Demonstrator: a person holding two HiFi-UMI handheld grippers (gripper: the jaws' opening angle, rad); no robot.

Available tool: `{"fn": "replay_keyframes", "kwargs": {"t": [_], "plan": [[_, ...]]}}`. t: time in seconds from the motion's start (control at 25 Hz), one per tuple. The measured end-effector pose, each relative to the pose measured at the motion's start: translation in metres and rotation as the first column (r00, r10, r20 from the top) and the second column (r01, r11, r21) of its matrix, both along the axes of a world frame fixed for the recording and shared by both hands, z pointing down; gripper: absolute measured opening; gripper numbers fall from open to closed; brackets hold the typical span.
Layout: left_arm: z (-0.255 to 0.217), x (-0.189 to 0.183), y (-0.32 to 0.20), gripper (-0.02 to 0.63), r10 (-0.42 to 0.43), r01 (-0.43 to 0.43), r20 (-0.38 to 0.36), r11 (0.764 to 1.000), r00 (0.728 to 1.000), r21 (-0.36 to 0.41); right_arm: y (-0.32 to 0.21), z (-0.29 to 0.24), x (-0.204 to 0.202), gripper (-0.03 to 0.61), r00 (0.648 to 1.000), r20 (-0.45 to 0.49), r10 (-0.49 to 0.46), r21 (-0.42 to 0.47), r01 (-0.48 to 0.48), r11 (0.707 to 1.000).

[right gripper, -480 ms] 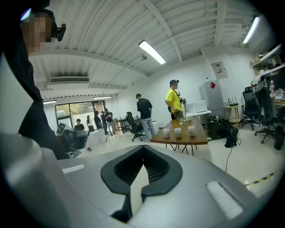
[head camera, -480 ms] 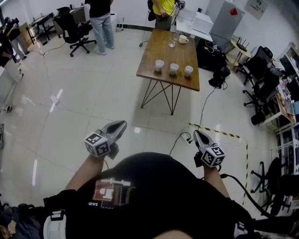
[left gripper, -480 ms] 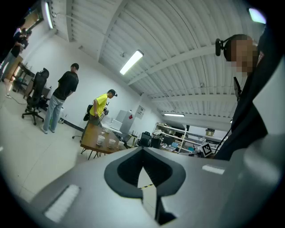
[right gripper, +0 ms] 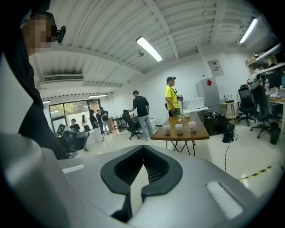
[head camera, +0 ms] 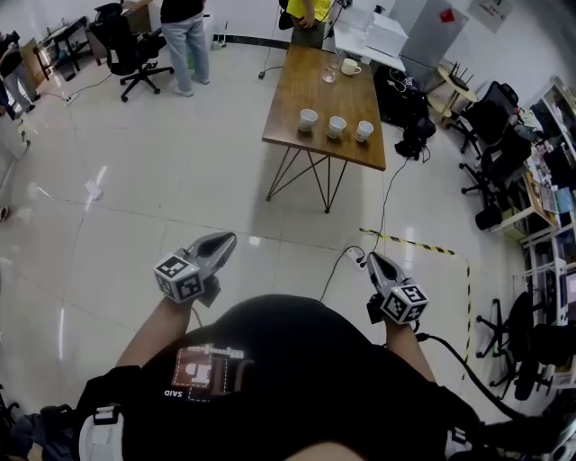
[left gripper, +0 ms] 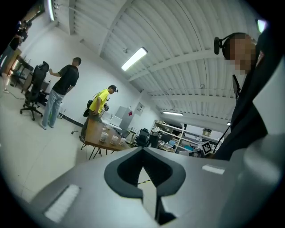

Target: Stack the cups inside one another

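Upper centre of the head view: three cups (head camera: 337,125) are sitting in a row along the near edge of the counter (head camera: 315,85), each apart from its neighbour, none nested yet. The gaps are leaving room for a claw to get around a single cup. A mug (head camera: 349,67) is sitting at the far end, outside the row.

Left claw (head camera: 229,239) is hanging at lower left and right claw (head camera: 371,258) at lower right. Both are tucked near the torso, well apart from the counter, with bare floor (head camera: 180,180) between. That reads as a carry posture for the approach, since nothing is in reach.

Left claw (left gripper: 143,149) is showing its tips pressed together and gripping nothing. Right claw (right gripper: 143,149) is doing the same, closed and empty. Both gripper views are aiming toward the counter, so the cups (right gripper: 178,128) are showing small, above the jaw tips.

My read is that stacking isn't started. The next step is getting closer, then opening one claw on an end cup. A person in yellow (head camera: 309,11) is standing at the counter's far end and could be in the way.
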State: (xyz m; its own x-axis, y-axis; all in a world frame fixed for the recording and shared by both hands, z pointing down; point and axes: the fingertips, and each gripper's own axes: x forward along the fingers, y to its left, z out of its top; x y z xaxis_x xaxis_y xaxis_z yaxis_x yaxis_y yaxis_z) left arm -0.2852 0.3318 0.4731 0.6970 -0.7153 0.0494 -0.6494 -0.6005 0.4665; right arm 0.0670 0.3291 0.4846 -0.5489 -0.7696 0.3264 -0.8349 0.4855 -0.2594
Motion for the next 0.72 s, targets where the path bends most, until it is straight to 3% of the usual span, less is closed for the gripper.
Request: {"fn": "replay_keyframes", "kwargs": {"t": [0.36, 0.72], "plan": [[0.002, 0.043, -0.024, 0.000, -0.032, 0.032, 0.028, 0.999, 0.999, -0.012, -0.043, 0.023, 0.036, 0.015, 0.998, 0.058, -0.034, -0.018, 0.035, 0.999], [-0.024, 0.114, -0.069, 0.000, -0.185, 0.184, 0.032, 0.982, 0.982, 0.033, -0.121, 0.024, 0.081, 0.014, 0.968, 0.037, -0.246, 0.002, 0.246, 0.969]]}}
